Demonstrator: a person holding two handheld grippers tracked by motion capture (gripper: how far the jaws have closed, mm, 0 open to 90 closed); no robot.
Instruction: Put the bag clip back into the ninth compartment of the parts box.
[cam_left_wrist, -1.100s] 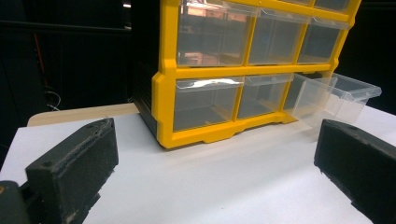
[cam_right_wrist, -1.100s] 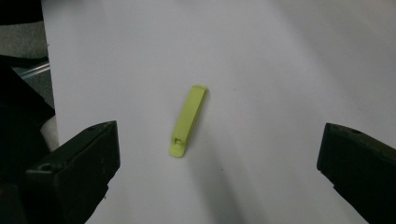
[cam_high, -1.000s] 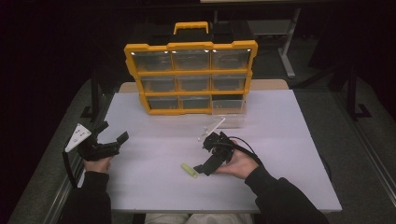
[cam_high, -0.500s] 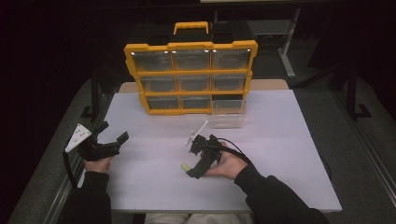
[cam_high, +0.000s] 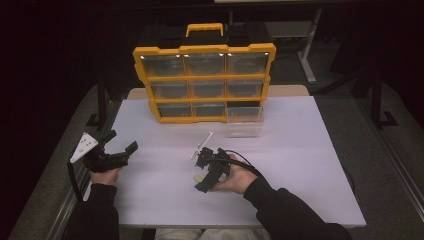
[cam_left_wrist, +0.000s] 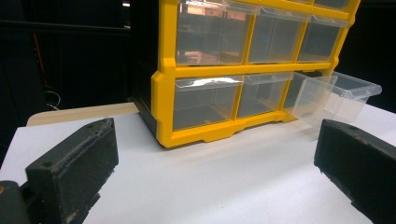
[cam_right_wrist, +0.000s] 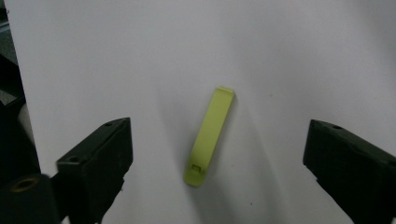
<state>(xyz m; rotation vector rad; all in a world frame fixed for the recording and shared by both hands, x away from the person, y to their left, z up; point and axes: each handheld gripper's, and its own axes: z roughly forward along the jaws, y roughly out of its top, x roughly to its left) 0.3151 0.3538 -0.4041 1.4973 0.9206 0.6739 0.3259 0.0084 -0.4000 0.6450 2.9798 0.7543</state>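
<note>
White table (cam_high: 300, 165) in a dark room; both tools, left (cam_high: 121, 141) and right (cam_high: 200, 181), are spread.

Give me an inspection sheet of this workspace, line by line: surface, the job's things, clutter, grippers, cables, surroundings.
Surface: white table, flat, bare around the work.
Job's things: yellow drawer organizer upright at the far edge; clear drawer pulled out at its bottom right; yellow-green plastic strip lying flat.
Clutter: nothing seen.
Grippers: left gripper open, holding nothing, at the table's left edge; right gripper open, its jaws either side of the strip, not touching it.
Cables: black cable trailing from the right gripper.
Surroundings: dark; grey floor, stand legs behind.
</note>
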